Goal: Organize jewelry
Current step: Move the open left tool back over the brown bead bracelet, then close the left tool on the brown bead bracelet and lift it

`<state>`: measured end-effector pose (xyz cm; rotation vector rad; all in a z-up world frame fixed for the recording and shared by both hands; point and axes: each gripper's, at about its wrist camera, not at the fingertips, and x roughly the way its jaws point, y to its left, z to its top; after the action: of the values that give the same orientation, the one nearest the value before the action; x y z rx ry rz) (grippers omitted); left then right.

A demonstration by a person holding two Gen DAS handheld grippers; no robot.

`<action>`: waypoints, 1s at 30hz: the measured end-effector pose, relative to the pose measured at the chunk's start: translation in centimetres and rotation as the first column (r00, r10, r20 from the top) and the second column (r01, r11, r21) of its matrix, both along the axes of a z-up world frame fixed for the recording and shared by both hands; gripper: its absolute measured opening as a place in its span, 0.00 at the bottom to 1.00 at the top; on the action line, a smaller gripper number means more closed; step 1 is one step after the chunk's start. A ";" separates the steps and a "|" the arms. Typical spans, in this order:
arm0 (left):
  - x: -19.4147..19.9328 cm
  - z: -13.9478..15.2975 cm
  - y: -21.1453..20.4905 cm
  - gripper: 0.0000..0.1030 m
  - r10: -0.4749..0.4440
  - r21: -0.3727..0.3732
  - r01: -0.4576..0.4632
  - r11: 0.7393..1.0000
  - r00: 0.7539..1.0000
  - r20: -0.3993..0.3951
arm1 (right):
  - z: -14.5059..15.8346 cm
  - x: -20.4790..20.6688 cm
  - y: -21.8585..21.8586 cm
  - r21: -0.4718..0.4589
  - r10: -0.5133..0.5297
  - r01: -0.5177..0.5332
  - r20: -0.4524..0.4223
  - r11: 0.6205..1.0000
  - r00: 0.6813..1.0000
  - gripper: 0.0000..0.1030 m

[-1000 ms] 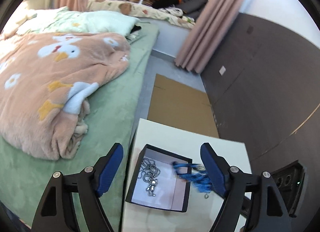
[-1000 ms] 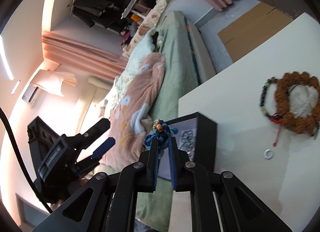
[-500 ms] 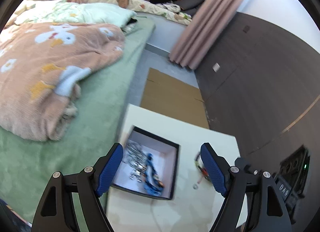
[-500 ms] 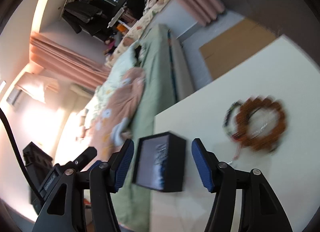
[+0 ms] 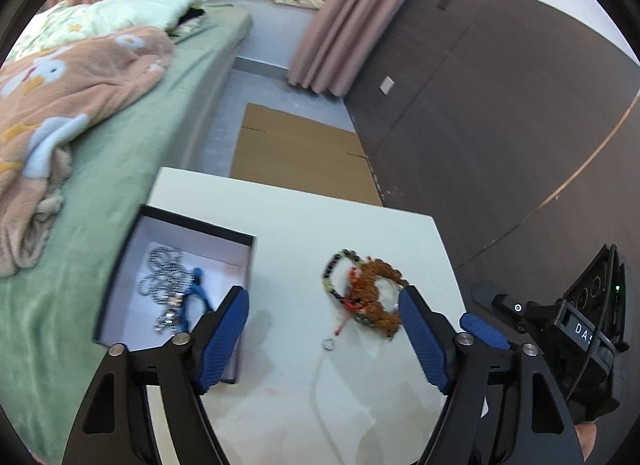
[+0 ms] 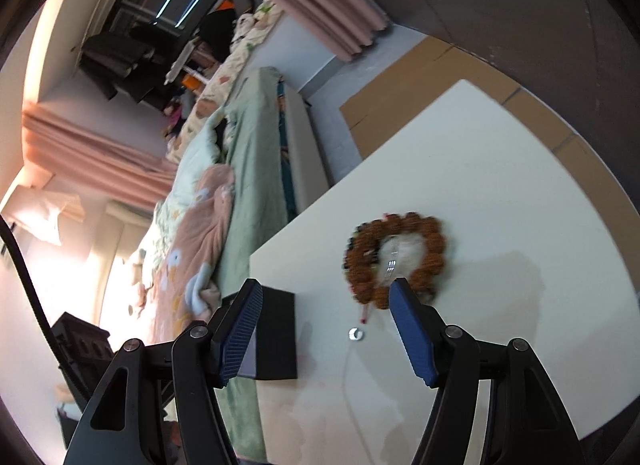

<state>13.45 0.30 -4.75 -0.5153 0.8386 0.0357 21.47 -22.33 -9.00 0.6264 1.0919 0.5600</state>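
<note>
A black box (image 5: 124, 265) with a white lining sits at the left edge of the white table (image 5: 304, 233). It holds a silver chain (image 5: 164, 281) and a blue beaded piece (image 5: 198, 293). A brown bead bracelet (image 5: 380, 297) lies on a dark bead bracelet (image 5: 334, 277) right of the box, with a small silver ring (image 5: 329, 343) in front. My left gripper (image 5: 324, 325) is open and empty above them. My right gripper (image 6: 326, 321) is open and empty over the ring (image 6: 355, 334), near the brown bracelet (image 6: 396, 261) and the box (image 6: 276, 337).
A bed with a green sheet (image 5: 120, 153) and a peach blanket (image 5: 60, 81) runs along the table's left side. Flat cardboard (image 5: 300, 153) lies on the floor beyond the table. A dark wall (image 5: 500, 125) stands to the right.
My right gripper opened and let the blue beaded piece fall into the box, then swung right toward the bracelets. My left gripper also turned right, off the box.
</note>
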 end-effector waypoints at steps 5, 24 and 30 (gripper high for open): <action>1.7 -0.9 -2.5 0.60 -0.073 0.006 0.073 0.997 0.997 -0.022 | -1.1 0.6 -1.8 -0.007 -0.034 0.034 -0.064 0.999 0.997 0.65; 8.5 -6.3 -6.7 0.33 -0.159 0.029 0.164 0.986 0.979 -0.129 | -3.9 1.9 -4.4 -0.002 -0.110 0.112 -0.189 0.994 0.976 0.65; 9.2 -6.5 -7.2 0.19 -0.152 0.115 0.170 0.979 0.977 -0.148 | -4.3 2.4 -3.3 -0.011 -0.091 0.091 -0.198 0.996 0.976 0.65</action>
<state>22.66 -6.92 -11.24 -0.3262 1.0055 -0.0244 23.82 -25.62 -13.25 0.7381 1.2434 0.4233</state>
